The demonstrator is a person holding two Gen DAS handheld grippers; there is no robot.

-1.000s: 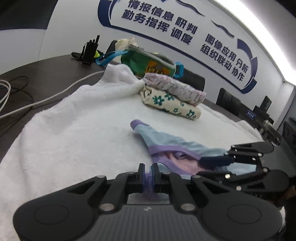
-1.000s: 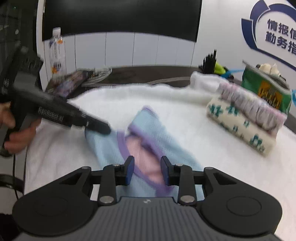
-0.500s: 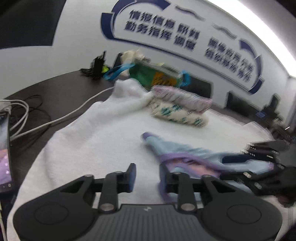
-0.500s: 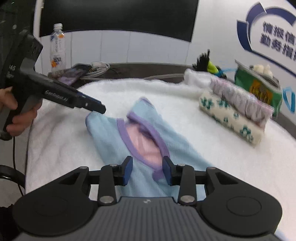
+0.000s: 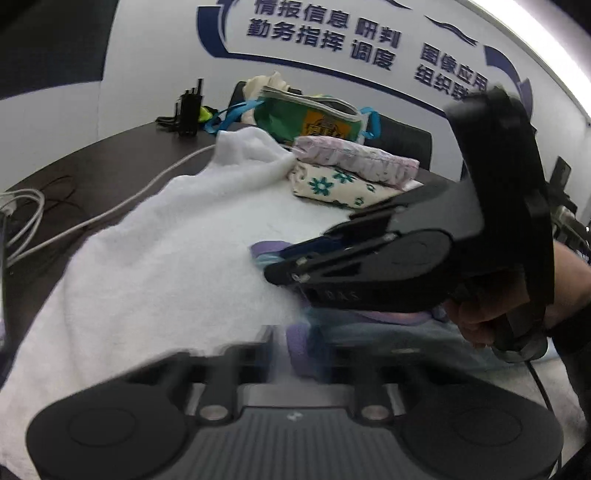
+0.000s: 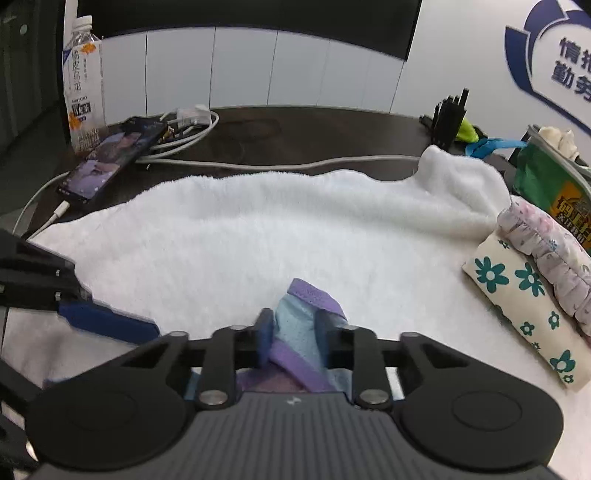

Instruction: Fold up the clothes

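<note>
Bunching between the right tool's [image 6: 291,339] closing jaws, blue-and-purple garment [image 6: 301,321].

An office meeting room: a white wall with large blue Chinese lettering [image 5: 325,33] rises beyond the claw, black office chairs [image 5: 402,142] line the long dark wooden worktop [image 6: 295,136], and a black radio charger stand [image 5: 188,110] sits at its far edge.

— What do we see of the garment [image 6: 295,317]?
— Light blue with purple trim, bunched and partly folded on the white towel [image 6: 258,236].
— And the folded clothes [image 6: 532,295]?
— Two stacked, pink floral over cream with teal flowers, farther along.
</note>
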